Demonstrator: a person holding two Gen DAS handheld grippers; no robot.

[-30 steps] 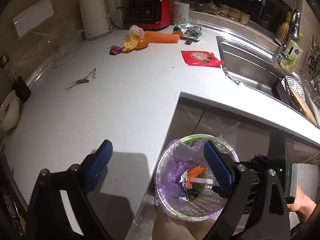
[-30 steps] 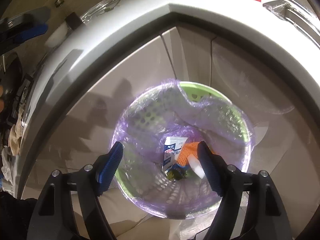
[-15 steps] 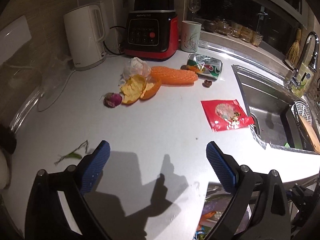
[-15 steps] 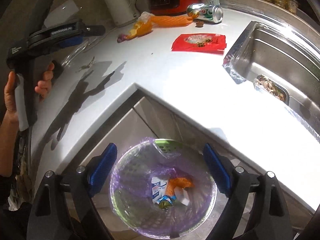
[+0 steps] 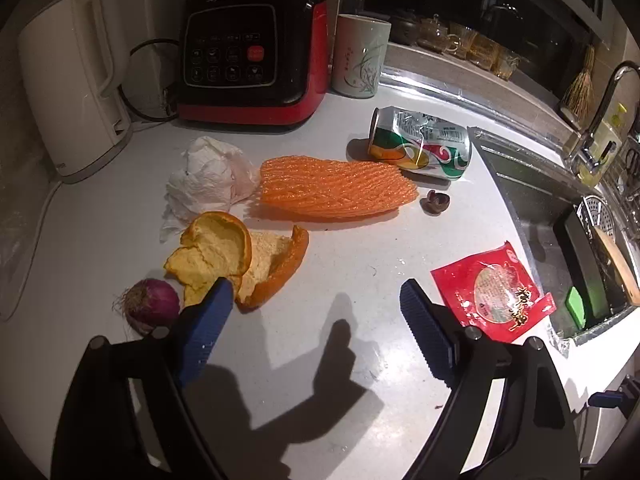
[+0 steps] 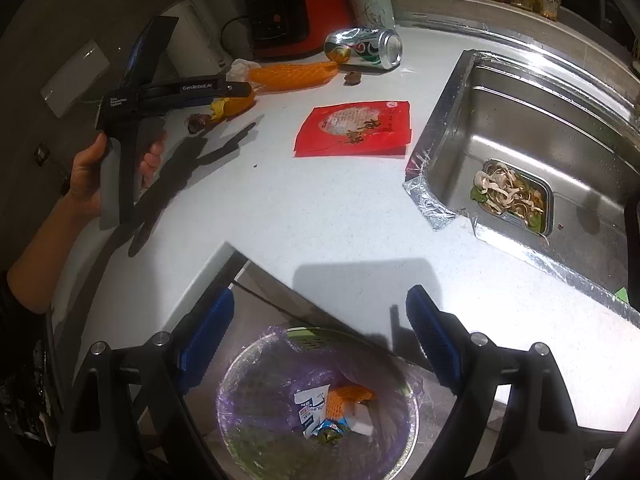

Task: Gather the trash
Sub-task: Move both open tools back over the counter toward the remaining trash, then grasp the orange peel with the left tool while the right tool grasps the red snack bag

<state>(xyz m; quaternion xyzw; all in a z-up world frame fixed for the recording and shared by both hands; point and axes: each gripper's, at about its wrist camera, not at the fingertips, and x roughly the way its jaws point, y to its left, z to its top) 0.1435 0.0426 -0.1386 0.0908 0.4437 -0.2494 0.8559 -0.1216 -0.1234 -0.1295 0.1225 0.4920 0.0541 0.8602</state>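
Note:
My left gripper is open and empty, low over the white counter. Just ahead of it lie orange peel, a purple onion piece, a crumpled tissue, an orange foam net, a crushed can, a small brown scrap and a red wrapper. My right gripper is open and empty above the purple-lined trash bin, which holds several scraps. The red wrapper and the can also show in the right wrist view.
A white kettle, a red and black blender base and a cup stand at the back. The steel sink with a strainer of scraps is at the right. The counter's inner corner edge is above the bin.
My left gripper moved forward from over the bin to the trash pile on the counter. My right gripper rose and tilted up from inside the bin. Both stayed open.

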